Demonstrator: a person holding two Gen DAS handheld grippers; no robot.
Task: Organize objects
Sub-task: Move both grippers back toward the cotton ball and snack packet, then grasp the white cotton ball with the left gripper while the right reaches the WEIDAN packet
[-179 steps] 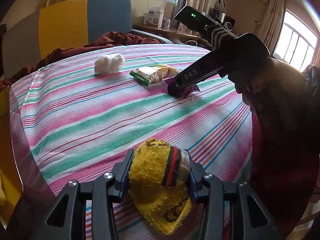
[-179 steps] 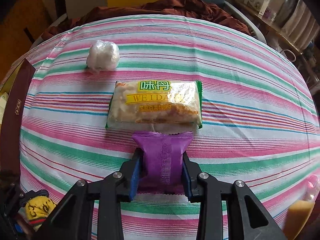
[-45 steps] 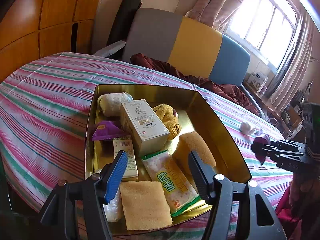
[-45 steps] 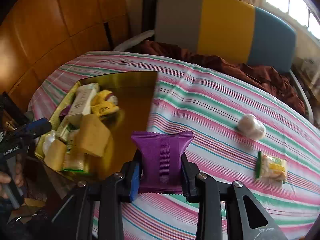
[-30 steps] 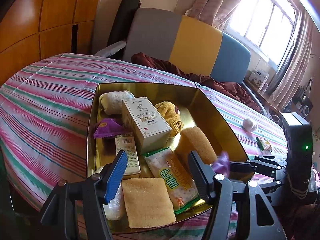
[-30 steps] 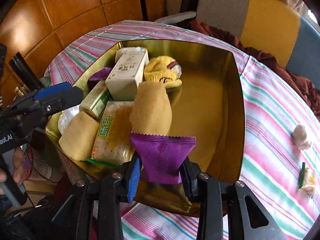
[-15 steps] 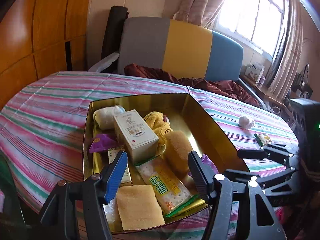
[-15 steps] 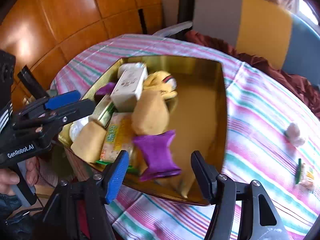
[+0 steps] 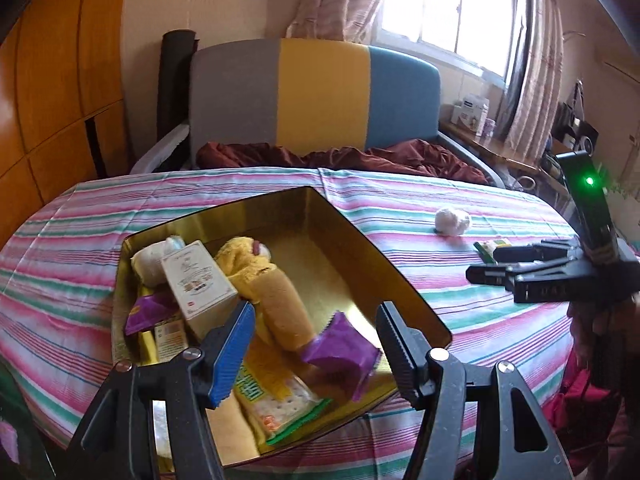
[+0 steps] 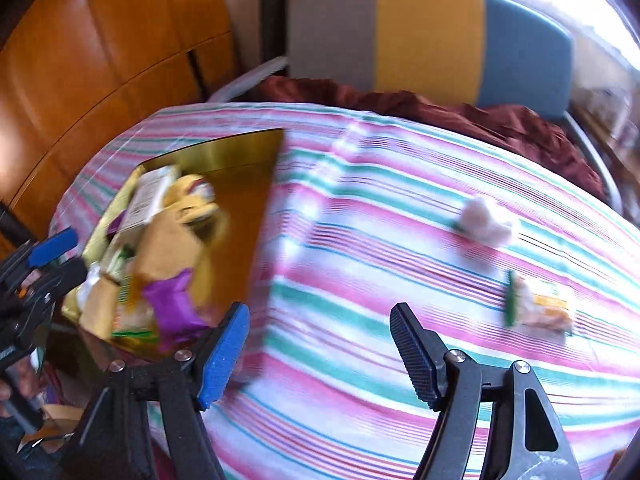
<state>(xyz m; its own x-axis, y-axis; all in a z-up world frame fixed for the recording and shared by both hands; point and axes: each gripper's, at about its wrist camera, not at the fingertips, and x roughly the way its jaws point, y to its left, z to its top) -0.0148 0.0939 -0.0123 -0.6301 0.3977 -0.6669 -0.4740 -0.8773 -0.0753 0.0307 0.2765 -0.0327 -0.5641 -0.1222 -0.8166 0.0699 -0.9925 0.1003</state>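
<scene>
Striped cloth (image 9: 400,216) covers the table bearing the gold tin (image 9: 360,248). Inside the tin's near right corner lies the purple packet (image 9: 340,350). Left gripper (image 9: 314,338) stands released and empty; right gripper (image 10: 318,346), jaws just opened, grasps nothing above the cloth.

I see striped tablecloth (image 9: 400,216) across table. Grey-yellow-blue chair back (image 9: 316,92) at 12 o'clock, maroon cloth (image 9: 340,156) bunched below it. Wood panelling (image 9: 52,92) at 9 o'clock. Curtained window (image 9: 448,0) at 1 o'clock, cluttered shelf (image 9: 476,120) beneath.
</scene>
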